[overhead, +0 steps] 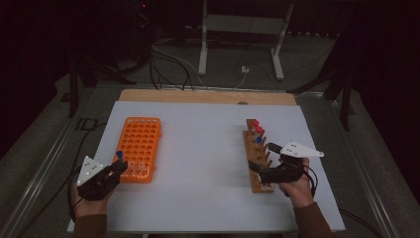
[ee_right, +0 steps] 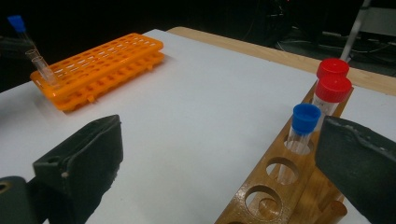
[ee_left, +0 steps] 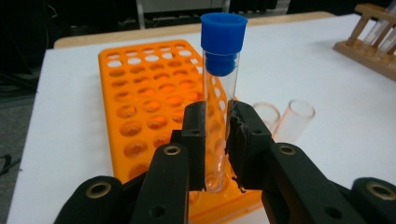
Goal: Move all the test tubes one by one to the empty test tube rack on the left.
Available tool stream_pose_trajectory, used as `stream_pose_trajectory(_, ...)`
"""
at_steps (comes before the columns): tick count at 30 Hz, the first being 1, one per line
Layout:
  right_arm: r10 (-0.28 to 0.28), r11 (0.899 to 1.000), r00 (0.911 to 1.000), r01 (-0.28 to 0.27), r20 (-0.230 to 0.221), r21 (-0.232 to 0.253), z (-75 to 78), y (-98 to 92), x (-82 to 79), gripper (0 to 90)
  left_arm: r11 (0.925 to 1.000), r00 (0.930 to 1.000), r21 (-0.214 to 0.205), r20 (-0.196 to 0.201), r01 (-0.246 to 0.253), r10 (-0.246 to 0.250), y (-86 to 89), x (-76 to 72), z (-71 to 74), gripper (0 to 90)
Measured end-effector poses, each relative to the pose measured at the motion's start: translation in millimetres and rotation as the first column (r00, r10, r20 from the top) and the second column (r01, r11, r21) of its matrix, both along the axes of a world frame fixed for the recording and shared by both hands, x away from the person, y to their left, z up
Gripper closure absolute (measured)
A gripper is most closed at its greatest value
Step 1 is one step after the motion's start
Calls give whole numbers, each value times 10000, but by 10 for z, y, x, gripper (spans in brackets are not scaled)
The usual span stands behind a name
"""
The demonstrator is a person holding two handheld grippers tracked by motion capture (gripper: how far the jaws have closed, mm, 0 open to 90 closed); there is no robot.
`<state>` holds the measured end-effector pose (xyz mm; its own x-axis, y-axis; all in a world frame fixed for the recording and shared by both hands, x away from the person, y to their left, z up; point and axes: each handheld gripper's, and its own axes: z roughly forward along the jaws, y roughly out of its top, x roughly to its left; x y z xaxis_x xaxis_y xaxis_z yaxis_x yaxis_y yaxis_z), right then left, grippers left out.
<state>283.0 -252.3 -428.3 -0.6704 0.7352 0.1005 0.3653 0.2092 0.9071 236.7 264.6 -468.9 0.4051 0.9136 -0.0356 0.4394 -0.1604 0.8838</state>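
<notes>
**Tube transfer, part way**

Left gripper (ee_left: 218, 140) is pinching a blue-capped tube (ee_left: 220, 93) upright over the orange rack's (ee_left: 140, 116) near end; two uncapped tubes (ee_left: 285, 119) are already standing there. Right gripper (ee_right: 219, 172) is waiting with jaws spread by the wooden rack (ee_right: 280, 186), where three capped tubes (ee_right: 332, 88) are remaining.

— What is hidden at the left gripper (ee_left: 218, 140)?
— The lower part of the blue-capped tube (ee_left: 219, 100) is covered by the pads; its bottom, just behind them, is blurred against the orange rack (ee_left: 140, 100).
— And at the right gripper (ee_right: 219, 158)?
— Both jaws are cut off by the frame, and the wooden rack (ee_right: 285, 182) between them is cropped below.
</notes>
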Motion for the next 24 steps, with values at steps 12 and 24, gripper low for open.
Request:
stream_pose_trajectory(12,16,10000,10000,-15,-6,25,-4,-15,1,11,9953,9940,902,-1056,365,-269,-41,24,-121,779)
stream_pose_trajectory(24,29,10000,10000,-29,3,21,-1,-12,5,11,9981,9950,575,-989,222,-165,14,4,-90,644)
